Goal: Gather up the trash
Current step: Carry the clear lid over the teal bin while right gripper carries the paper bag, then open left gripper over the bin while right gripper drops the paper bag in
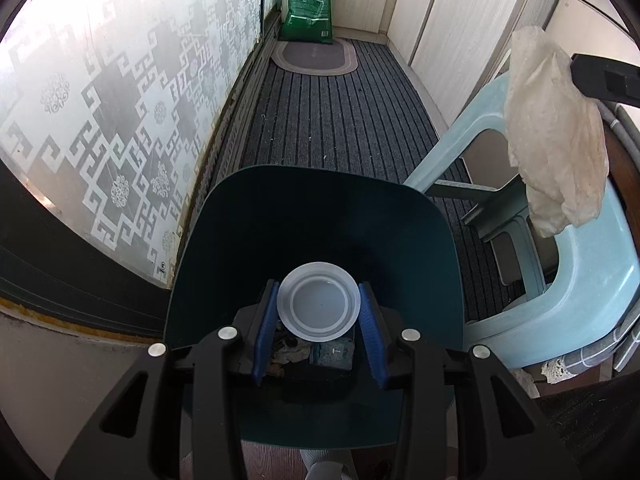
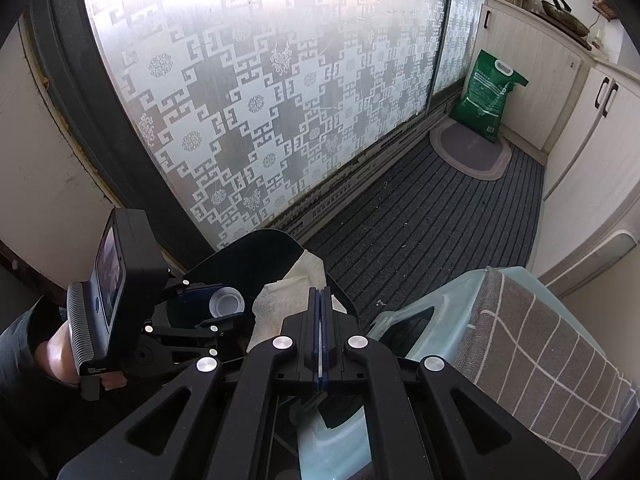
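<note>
A white plastic lid (image 1: 318, 300) is grasped between the blue pads (image 1: 267, 332) of the left tongs (image 1: 319, 307), directly above the open mouth of a dark teal trash bin (image 1: 256, 216). Inside the bin, crumpled scraps and a small packet (image 1: 332, 354) are seen at the bottom. The bin's raised flap is set between the tongs and the patterned frosted glass door (image 1: 100, 120).

The right tongs (image 2: 319, 300) are clenched on a crumpled, stained paper towel (image 2: 280, 300), which is hung beside the bin's rim; in the left wrist view the same towel (image 1: 554, 136) is seen dangling in front of a pale blue plastic stool (image 1: 576, 304). A grey checked cloth (image 2: 532, 344) is draped over that stool, just right of the bin.

A hand (image 2: 54, 352) is seen gripping the left tool's handle, below its small screen (image 2: 110, 276).

The striped grey floor mat (image 1: 340, 120) is dotted with small bits of debris. Further back, a green sack (image 1: 310, 6) is leaned upright on an oval mat (image 1: 314, 58), beside cream cabinet doors (image 1: 460, 32).
</note>
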A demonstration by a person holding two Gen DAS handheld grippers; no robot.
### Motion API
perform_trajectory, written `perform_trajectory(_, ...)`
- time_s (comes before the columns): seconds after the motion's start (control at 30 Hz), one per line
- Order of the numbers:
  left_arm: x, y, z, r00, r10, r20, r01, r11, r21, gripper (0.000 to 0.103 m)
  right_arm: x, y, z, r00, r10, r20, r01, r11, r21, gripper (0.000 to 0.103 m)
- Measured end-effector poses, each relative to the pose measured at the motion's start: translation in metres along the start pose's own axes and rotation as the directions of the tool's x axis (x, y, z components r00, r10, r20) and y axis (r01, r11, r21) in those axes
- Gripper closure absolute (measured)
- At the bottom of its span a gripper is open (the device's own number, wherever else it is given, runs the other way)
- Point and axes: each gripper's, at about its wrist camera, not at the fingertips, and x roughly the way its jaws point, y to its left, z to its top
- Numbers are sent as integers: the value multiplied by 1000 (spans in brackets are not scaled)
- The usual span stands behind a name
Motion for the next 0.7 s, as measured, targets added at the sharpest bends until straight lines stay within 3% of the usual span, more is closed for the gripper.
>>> perform_trajectory(0.4,42,11,-21,992,26,-124,-26,1000,3,61,30,20,-17,997,-22,-74,23,1000,10,103)
perform_trajectory(0.47,46,11,-24,990,32,-137,-30,999,16,55,33,23,-18,997,-25,-79,26,1000,12,103)
perform_trajectory(0.7,34,14,-28,996,23,-88,-21,999,27,54,57,35,-28,990,-47,-131,48,999,3,103)
